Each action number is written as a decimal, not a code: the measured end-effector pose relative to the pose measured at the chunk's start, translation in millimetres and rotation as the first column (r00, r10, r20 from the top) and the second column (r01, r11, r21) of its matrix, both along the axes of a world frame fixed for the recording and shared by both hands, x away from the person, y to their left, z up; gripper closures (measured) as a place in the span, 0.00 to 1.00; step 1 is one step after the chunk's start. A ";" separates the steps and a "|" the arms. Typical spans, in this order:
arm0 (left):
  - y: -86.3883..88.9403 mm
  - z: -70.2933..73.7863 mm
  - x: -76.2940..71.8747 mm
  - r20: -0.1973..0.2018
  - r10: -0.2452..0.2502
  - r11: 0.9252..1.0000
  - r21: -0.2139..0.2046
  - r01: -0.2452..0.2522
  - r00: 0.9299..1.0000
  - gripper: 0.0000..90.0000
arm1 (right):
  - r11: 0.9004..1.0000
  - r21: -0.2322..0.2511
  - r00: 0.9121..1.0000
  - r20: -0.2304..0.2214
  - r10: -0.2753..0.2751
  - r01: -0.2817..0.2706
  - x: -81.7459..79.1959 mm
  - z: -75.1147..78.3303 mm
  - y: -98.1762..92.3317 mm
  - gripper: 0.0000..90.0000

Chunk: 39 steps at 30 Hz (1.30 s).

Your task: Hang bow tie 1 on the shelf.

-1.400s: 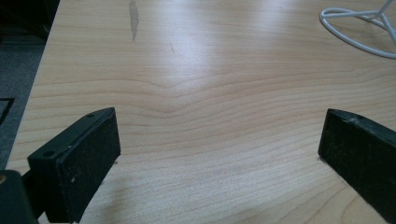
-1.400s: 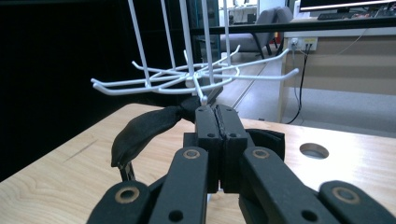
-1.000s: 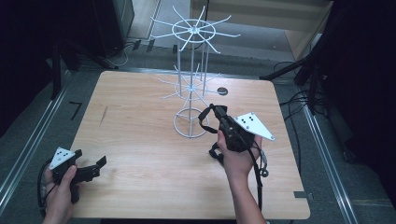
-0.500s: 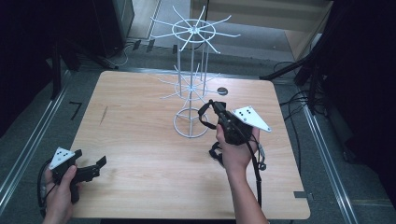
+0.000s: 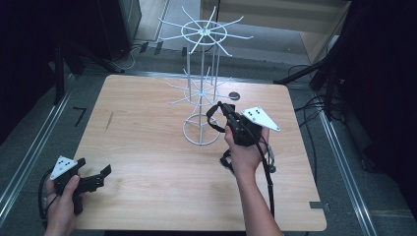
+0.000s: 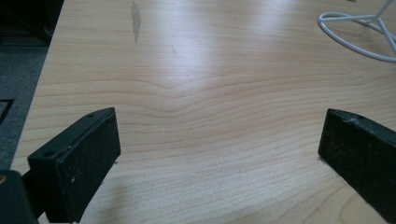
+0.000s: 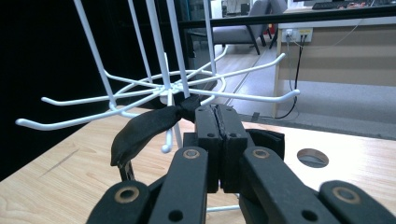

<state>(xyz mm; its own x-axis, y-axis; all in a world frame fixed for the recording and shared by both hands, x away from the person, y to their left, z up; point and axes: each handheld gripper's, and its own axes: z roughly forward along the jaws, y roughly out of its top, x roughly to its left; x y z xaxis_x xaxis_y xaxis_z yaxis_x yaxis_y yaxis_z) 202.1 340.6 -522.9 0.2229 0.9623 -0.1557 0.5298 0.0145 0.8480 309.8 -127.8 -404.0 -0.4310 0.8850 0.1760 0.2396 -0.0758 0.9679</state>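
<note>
1. Black fabric loop [image 7: 144, 128], some kind of strap or band, was pinched in the right gripper [image 7: 215, 114]. The jaws were squeezed tight together on one end of it, and the rest drooped off to the left in the right gripper view.
2. That loop was held right up against the white wire display rack [image 5: 201, 88], just under its lower ring of hooked arms [image 7: 243, 95].
3. From the high view, the right hand [image 5: 243, 152] held the gripper just beside the rack's round base [image 5: 202, 129].
4. Left gripper [image 5: 91, 179] sat way off at the near left corner of the wooden table [image 5: 147, 147], jaws spread wide, nothing between them, just bare wood grain.
5. Small dark round hole [image 5: 234, 95] in the tabletop sat behind the rack.
</note>
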 end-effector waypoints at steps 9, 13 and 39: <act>-1.2 0.0 0.3 -0.002 -0.006 1.000 0.010 0.006 1.000 0.00 | 1.000 0.011 1.000 -0.025 -0.004 0.004 8.0 -7.5 3.0 1.00; -0.7 0.1 0.0 -0.003 -0.007 1.000 0.009 0.007 1.000 0.00 | 1.000 0.024 0.999 -0.036 -0.009 0.009 11.4 -10.3 3.7 1.00; -1.5 0.0 -0.2 -0.001 -0.001 1.000 0.013 0.001 1.000 0.00 | 0.999 0.041 0.999 -0.043 0.017 -0.016 3.2 -20.0 -16.8 0.68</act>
